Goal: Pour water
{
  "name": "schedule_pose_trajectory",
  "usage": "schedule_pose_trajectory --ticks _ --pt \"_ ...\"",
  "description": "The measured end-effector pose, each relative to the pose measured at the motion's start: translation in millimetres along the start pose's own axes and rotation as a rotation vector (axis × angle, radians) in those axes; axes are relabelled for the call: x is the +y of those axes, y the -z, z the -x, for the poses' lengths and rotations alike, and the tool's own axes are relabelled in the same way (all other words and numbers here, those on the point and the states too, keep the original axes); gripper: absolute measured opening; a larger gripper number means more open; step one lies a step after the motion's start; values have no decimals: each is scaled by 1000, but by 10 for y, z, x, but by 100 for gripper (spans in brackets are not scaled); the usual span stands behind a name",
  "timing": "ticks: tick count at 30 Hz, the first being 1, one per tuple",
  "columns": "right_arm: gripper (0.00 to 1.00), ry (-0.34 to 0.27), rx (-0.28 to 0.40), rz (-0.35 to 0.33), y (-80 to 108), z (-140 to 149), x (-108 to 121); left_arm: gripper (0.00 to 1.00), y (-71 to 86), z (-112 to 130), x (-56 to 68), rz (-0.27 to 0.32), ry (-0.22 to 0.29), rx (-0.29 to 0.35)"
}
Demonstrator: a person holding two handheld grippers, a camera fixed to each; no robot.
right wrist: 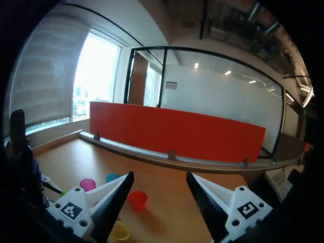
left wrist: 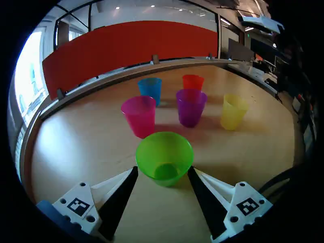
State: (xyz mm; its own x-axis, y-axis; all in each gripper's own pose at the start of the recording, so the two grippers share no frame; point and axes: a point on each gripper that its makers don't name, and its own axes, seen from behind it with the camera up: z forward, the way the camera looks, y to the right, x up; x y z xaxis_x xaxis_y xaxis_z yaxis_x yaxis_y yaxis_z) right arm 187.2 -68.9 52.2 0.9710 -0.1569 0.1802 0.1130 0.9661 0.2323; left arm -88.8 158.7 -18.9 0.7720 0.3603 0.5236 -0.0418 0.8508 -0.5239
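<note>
At the table's (left wrist: 81, 137) near side, straddles the green cup (left wrist: 164, 156) with the left gripper (left wrist: 162, 170) released, fingers just beside its walls, likely lined up for a grasp. Holds the right gripper (right wrist: 160, 175) spread and empty, raised above the red cup (right wrist: 137, 199), seemingly out of the way.

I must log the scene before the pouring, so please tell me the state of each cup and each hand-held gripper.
Green cup: upright, looks empty.
Pink cup: upright.
Purple cup: upright.
Blue cup: upright.
Red cup: upright.
Yellow cup: upright.
Left hand-held gripper: open, around the green cup.
Right hand-held gripper: open, holding nothing.
</note>
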Motion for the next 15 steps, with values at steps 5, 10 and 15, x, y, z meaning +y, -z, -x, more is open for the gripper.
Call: schedule_pose_trajectory --ticks 5,10,15 --pt "100 2 -6 -1 -39 41 5 91 -60 4 -11 1 3 0" --pt "100 1 -10 -4 -69 57 6 91 -103 -12 -23 1 9 10" --pt "100 3 -14 -8 -97 67 -1 91 -148 -10 -20 1 8 13"
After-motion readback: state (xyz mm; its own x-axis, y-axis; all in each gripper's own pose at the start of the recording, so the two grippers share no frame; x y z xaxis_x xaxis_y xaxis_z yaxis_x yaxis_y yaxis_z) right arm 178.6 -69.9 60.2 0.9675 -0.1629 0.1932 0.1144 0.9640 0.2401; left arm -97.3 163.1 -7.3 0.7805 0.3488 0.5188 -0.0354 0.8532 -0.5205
